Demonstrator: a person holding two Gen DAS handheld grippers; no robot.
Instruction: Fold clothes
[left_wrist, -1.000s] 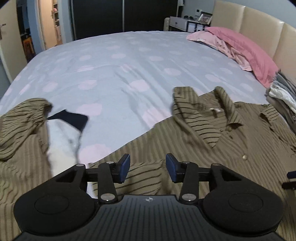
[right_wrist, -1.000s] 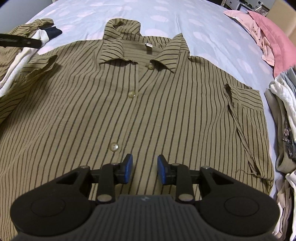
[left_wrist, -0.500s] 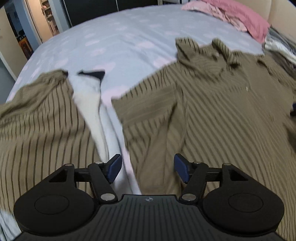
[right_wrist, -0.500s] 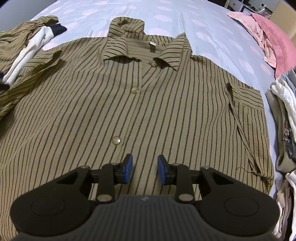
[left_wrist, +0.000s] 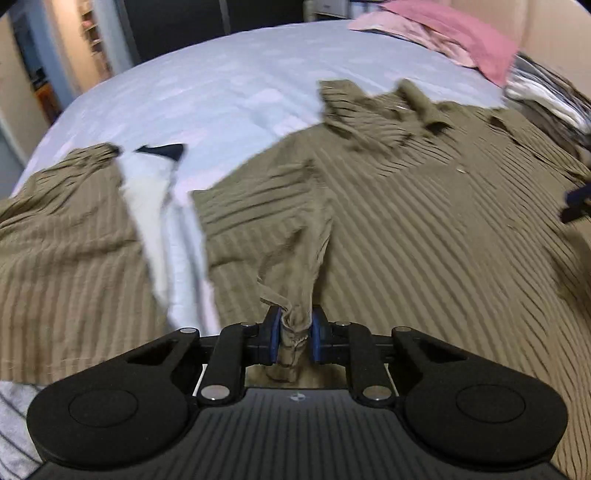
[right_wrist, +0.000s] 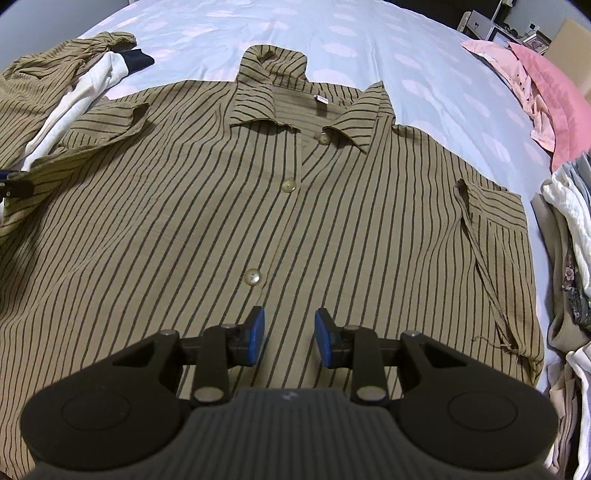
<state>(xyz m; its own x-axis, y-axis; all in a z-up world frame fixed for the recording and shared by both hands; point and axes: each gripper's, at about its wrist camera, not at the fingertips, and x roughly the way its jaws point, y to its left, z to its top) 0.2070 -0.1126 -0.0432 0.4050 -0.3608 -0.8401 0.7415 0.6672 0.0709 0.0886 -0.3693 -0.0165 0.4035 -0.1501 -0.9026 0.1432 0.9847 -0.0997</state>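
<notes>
Since 0.5 s ago, the left hand-held gripper (left_wrist: 294, 340) has gone from spread wide to clamped on a bunched fold of the striped shirt (right_wrist: 258, 229) at its sleeve edge. Its right counterpart, the right hand-held gripper (right_wrist: 289, 341), hangs over the shirt's lower front with its 2 blue pads apart, holding nothing. That shirt lies spread flat on the bed (right_wrist: 369, 40), 4 buttons (right_wrist: 252, 277) showing. 1 second striped garment (right_wrist: 40, 85) and 1 white garment (right_wrist: 77, 103) lie to the left; 1 pink pillow (right_wrist: 550, 88) lies to the right.

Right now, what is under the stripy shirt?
The striped shirt lies on the dotted bedsheet, which shows around its collar. Anything else beneath is covered. The left gripper pinches its sleeve.
</notes>
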